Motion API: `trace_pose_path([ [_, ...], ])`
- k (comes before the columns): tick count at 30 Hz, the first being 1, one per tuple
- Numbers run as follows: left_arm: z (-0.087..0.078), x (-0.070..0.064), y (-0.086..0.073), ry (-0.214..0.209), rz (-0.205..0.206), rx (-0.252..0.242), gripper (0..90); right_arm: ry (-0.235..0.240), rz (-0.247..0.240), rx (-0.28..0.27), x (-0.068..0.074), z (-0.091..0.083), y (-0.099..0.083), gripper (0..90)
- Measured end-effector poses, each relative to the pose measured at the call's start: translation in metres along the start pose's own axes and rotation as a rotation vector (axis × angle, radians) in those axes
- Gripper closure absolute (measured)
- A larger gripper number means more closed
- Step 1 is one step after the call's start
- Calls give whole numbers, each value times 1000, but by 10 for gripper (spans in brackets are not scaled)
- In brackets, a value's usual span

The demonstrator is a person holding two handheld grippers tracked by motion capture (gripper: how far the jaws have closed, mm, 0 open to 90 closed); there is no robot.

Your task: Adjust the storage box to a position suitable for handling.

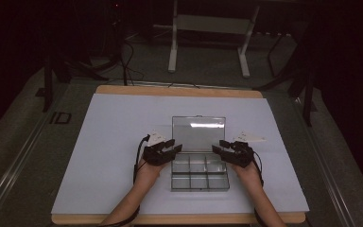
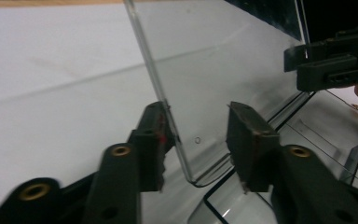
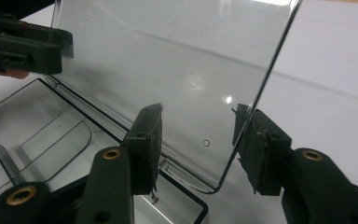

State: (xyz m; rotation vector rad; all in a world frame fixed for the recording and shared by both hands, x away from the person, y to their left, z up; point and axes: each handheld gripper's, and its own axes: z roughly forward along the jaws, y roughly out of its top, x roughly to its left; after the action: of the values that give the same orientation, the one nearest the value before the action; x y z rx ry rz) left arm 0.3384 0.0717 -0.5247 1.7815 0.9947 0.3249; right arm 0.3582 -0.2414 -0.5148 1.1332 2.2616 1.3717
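Box (image 1: 200, 174) mid-table (image 1: 99, 156), lid (image 1: 198, 134) upright behind, tongs flanking

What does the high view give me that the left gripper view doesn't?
High view: the whole clear box with its divided compartments, both forearms, and the white sheet on the table. Left gripper view: the left gripper, open, its fingers straddling the lid's side edge near the hinge. Shared: the raised lid and the right gripper at its other edge.

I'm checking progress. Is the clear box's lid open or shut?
Open: the lid stands upright behind the compartment tray, with both grippers' fingers straddling its side edges.
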Motion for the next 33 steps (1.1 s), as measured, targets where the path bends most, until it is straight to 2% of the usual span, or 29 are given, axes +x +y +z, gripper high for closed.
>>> trace_pose_path([
  [2,2,-1,0,4,0,12,574,2,7,10,0,0,1,513],
  [4,2,0,0,8,2,17,557,5,34,39,-1,2,5,502],
  [6,3,-1,0,6,-3,23,545,1,35,50,-1,2,6,495],
  [10,6,-2,1,13,-9,37,502,-2,48,55,-1,3,6,488],
  [14,9,-1,2,15,-43,45,476,9,98,57,-3,4,5,473],
  [17,9,-1,3,22,-47,59,471,18,118,53,-5,5,4,469],
  [19,9,-3,4,43,-17,63,458,16,124,60,-4,5,4,468],
  [20,10,-3,5,46,-19,69,452,15,127,64,-4,6,5,468],
  [22,11,-2,6,41,-40,83,449,16,138,78,-5,6,6,463],
  [24,12,-2,8,51,-40,95,433,24,161,91,-6,8,7,452],
  [28,13,1,8,35,-83,106,431,26,187,104,-7,9,8,437],
  [31,13,1,8,46,-85,114,401,12,198,125,-7,11,10,413],
  [33,14,3,9,39,-88,119,396,7,198,138,-7,11,11,404],
])
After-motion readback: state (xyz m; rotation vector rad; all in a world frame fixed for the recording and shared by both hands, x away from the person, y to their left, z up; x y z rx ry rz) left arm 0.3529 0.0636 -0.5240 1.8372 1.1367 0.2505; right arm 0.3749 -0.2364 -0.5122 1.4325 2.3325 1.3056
